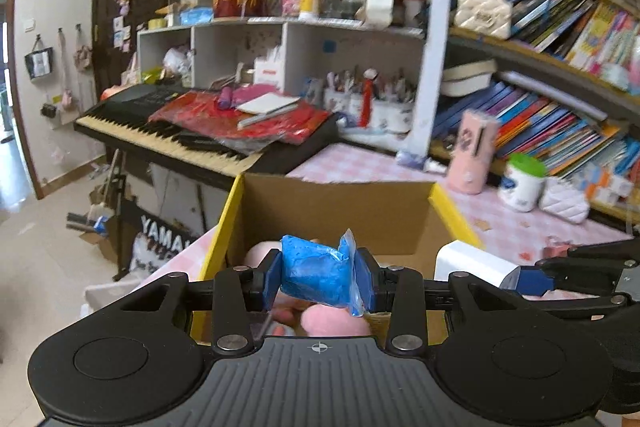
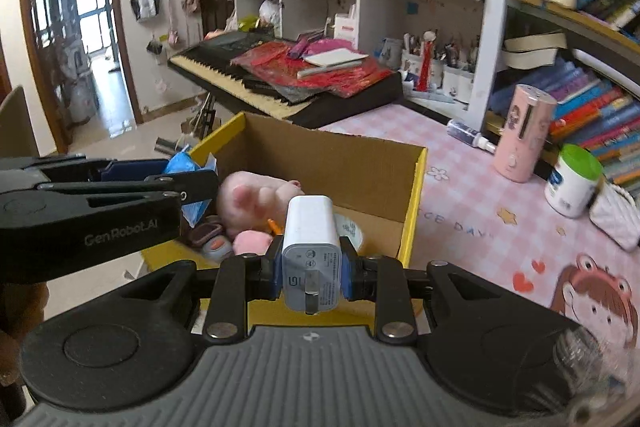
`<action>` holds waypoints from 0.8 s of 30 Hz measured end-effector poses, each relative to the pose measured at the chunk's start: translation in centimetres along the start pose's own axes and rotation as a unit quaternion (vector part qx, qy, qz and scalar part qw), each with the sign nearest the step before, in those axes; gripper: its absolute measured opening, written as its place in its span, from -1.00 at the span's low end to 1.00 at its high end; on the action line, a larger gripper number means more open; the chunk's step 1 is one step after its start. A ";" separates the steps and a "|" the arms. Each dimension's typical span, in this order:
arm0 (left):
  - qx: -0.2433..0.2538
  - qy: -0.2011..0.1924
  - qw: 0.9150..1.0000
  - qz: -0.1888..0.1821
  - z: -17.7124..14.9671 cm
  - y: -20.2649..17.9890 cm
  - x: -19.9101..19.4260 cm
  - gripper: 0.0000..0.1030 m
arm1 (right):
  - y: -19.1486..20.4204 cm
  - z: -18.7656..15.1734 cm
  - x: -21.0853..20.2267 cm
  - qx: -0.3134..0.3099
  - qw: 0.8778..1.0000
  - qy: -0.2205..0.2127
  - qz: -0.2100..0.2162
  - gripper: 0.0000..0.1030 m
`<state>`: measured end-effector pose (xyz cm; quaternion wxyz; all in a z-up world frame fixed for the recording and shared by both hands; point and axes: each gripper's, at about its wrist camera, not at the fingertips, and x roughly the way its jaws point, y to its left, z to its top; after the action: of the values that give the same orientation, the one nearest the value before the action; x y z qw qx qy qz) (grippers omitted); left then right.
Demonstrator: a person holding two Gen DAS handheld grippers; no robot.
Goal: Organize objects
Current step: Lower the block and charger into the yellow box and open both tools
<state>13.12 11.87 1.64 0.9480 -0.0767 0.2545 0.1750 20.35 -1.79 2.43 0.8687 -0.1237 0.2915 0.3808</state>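
Note:
My left gripper (image 1: pixel 319 277) is shut on a blue plastic-wrapped packet (image 1: pixel 316 273) and holds it over the open cardboard box (image 1: pixel 340 207) with yellow flap edges. My right gripper (image 2: pixel 311 273) is shut on a white charger plug (image 2: pixel 310 251), held over the box's (image 2: pixel 416 187) near right edge. Inside the box lie a pink plush toy (image 2: pixel 256 199) and small items. The left gripper with the blue packet (image 2: pixel 180 163) shows at the left of the right wrist view. The charger (image 1: pixel 472 263) and right gripper show at the right of the left wrist view.
The box stands on a table with a pink checked cloth (image 2: pixel 500 227). On it are a pink cylinder (image 2: pixel 524 135), a green-lidded white jar (image 2: pixel 574 181), a small bottle (image 2: pixel 470 137) and a white quilted pouch (image 2: pixel 616 219). A keyboard (image 2: pixel 248 75) and bookshelves (image 2: pixel 592 87) stand behind.

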 end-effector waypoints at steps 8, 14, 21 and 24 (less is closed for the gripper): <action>-0.004 0.063 0.997 0.035 -1.8 -0.1 3.6 -0.26 | -0.8 -0.1 5.6 -0.035 0.998 0.043 0.023 -0.51; 0.022 0.072 0.996 0.051 -2.3 -0.8 3.7 -0.18 | -1.1 -0.4 7.6 -0.046 0.997 0.060 0.035 -0.51; 0.000 0.052 0.996 0.067 -2.3 -0.5 2.3 0.19 | -1.2 -0.4 7.8 -0.050 0.996 0.062 0.046 -0.51; -0.001 0.043 0.997 0.064 -2.2 -0.6 1.5 0.24 | -1.2 -0.4 7.8 -0.049 0.996 0.061 0.045 -0.51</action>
<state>13.55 11.25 -1.03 0.9230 -0.0684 0.2992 0.2322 25.29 1.77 -2.57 0.8242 -0.1761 0.3305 0.4249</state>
